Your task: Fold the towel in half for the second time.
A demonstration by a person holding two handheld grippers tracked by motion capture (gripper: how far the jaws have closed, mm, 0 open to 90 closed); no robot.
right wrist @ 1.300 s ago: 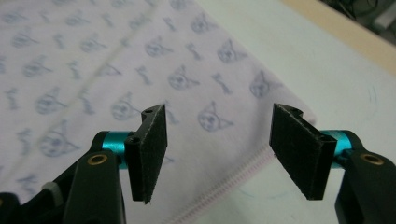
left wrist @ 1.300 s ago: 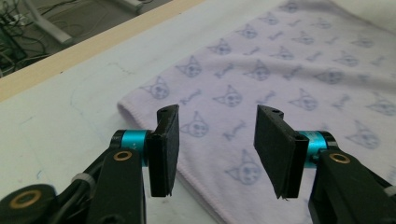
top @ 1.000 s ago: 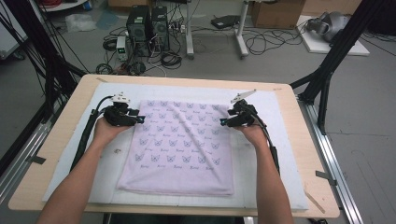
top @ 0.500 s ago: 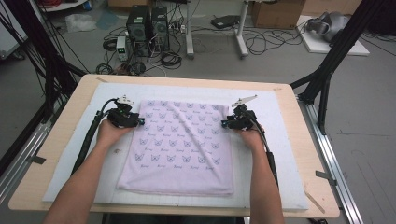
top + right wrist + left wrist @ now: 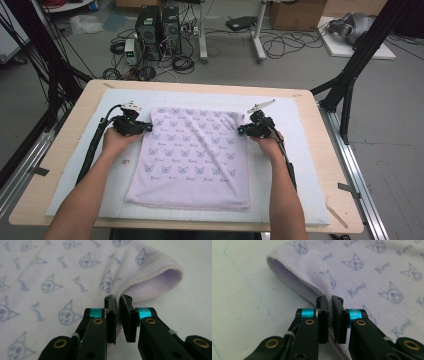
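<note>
A lilac towel [image 5: 192,155] printed with small cat faces lies flat on the white mat [image 5: 300,150] in the high view. My left gripper [image 5: 148,127] pinches the towel's left edge near the far corner; its jaws have just been closing and are shut on the hem [image 5: 322,293], which lifts into a small fold. At the right edge near the far corner, my right gripper [image 5: 241,131] has likewise just been closing and is shut on the hem [image 5: 150,277], which curls up beside the jaws. Both forearms reach in from the near side.
The mat covers a wooden table [image 5: 75,107]. Black frame legs [image 5: 350,75] stand at the table's far corners. On the floor beyond are computer towers [image 5: 157,27], cables and a cardboard box [image 5: 300,12].
Both grippers have shifted slightly toward the near side along the towel's side edges, and each has closed its jaws on the hem, which now puckers up at both grips.
</note>
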